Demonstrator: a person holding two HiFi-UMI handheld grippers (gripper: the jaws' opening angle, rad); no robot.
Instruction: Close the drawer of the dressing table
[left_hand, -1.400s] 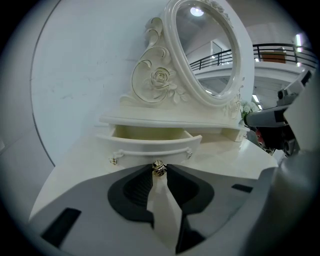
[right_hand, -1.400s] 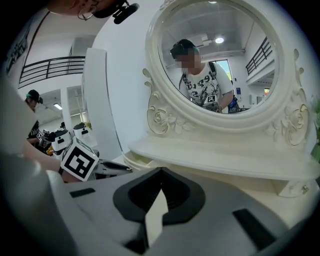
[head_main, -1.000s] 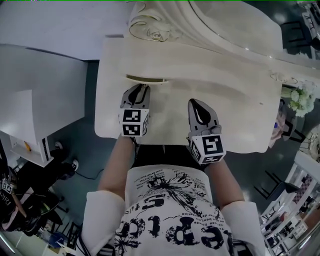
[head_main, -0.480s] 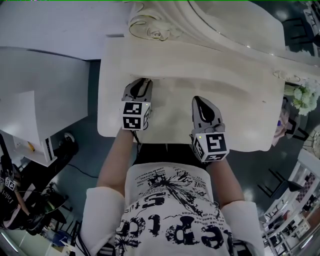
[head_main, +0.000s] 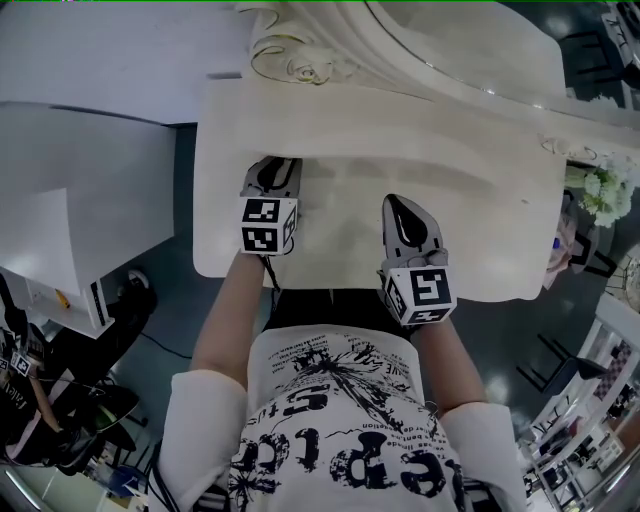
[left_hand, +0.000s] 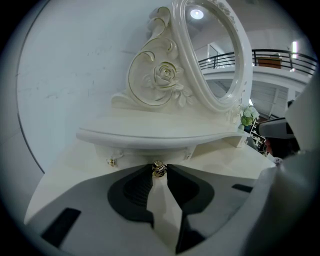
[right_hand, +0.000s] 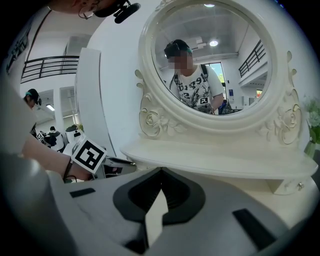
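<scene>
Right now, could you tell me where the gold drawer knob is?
The gold drawer knob sits low at centre of the left gripper view, pinched between the left gripper's jaw tips, just below the shelf.

- Desk (head_main: 480, 200): smooth cream painted finish with a satin sheen; carved scrollwork edged in thin gilt lines.
- Drawer knob (left_hand: 159, 168): brass-coloured metal, glossy.
- Mirror (right_hand: 210, 60): clear reflective glass; frame glossy cream.
- Left tool (left_hand: 159, 170): smooth matt grey plastic; pads (left_hand: 134, 192) dark, ribbed, matt.
- Marker cube (head_main: 263, 226): matt black-and-white print.
</scene>
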